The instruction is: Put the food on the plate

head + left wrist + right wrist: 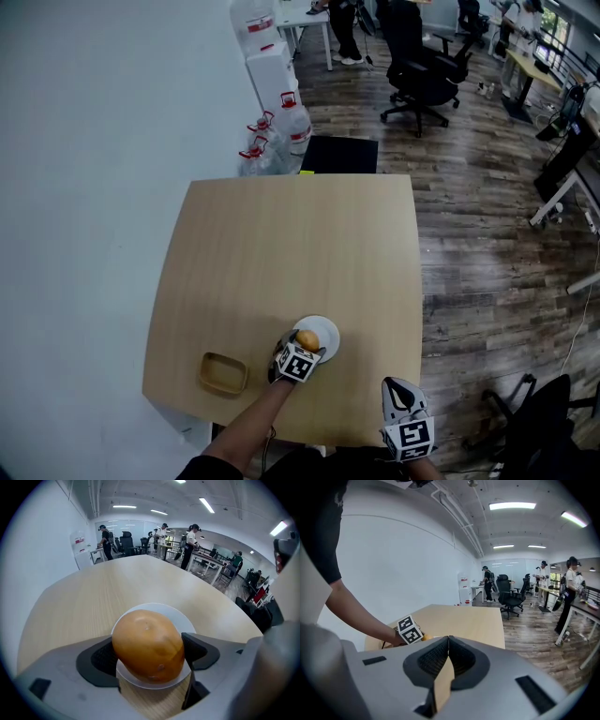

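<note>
An orange-brown round food item rests on a small white plate near the front of the light wooden table. My left gripper straddles the food, one dark pad on each side and very close to it, and I read the jaws as open. My right gripper hovers at the table's front right corner, shut with nothing in it. In the right gripper view the left gripper's marker cube shows at the left, on the end of a bare forearm.
A shallow tan tray sits on the table left of the plate. Beyond the far edge stand water bottles and a black box. An office chair and people stand farther back on the wooden floor.
</note>
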A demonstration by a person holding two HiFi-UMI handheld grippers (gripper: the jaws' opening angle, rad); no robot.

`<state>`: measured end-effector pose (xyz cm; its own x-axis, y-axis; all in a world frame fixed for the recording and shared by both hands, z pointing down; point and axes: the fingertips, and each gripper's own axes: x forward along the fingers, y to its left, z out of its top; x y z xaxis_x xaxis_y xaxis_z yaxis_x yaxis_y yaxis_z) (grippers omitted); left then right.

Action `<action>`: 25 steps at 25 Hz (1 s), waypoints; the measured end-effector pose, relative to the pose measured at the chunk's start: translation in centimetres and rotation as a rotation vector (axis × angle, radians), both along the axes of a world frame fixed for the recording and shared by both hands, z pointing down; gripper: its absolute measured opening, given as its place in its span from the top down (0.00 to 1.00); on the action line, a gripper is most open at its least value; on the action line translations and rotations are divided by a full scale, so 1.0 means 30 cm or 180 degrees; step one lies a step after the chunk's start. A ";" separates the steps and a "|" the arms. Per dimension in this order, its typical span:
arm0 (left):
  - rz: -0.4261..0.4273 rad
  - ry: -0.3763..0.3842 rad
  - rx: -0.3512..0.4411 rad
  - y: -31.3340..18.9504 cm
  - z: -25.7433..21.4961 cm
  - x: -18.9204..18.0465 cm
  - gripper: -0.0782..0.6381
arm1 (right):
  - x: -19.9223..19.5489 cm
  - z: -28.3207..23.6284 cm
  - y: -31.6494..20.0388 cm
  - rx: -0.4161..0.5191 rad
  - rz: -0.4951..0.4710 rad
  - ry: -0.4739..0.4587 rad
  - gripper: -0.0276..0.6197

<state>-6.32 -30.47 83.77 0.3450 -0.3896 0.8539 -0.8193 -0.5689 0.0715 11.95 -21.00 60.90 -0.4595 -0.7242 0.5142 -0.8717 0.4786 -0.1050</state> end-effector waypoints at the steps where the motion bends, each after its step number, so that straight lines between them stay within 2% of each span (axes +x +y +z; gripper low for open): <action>1: 0.0002 -0.0014 0.0035 -0.004 -0.007 -0.003 0.37 | 0.002 -0.004 -0.004 0.0016 -0.0011 0.0009 0.86; 6: -0.0023 -0.0060 0.0201 -0.039 -0.039 -0.029 0.37 | 0.021 -0.017 -0.039 0.0059 0.0050 0.0022 0.86; 14: -0.0140 0.0208 0.0330 -0.061 -0.093 -0.019 0.37 | 0.045 0.007 -0.027 0.0017 0.0135 0.0016 0.86; 25: -0.0317 0.0580 0.0560 -0.039 -0.219 -0.035 0.37 | 0.001 -0.028 -0.005 0.0084 0.0157 -0.0030 0.86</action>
<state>-7.38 -31.64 77.19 0.4394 -0.5663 0.6974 -0.8546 -0.5028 0.1302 11.98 -21.14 60.06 -0.4278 -0.7592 0.4905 -0.8933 0.4379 -0.1013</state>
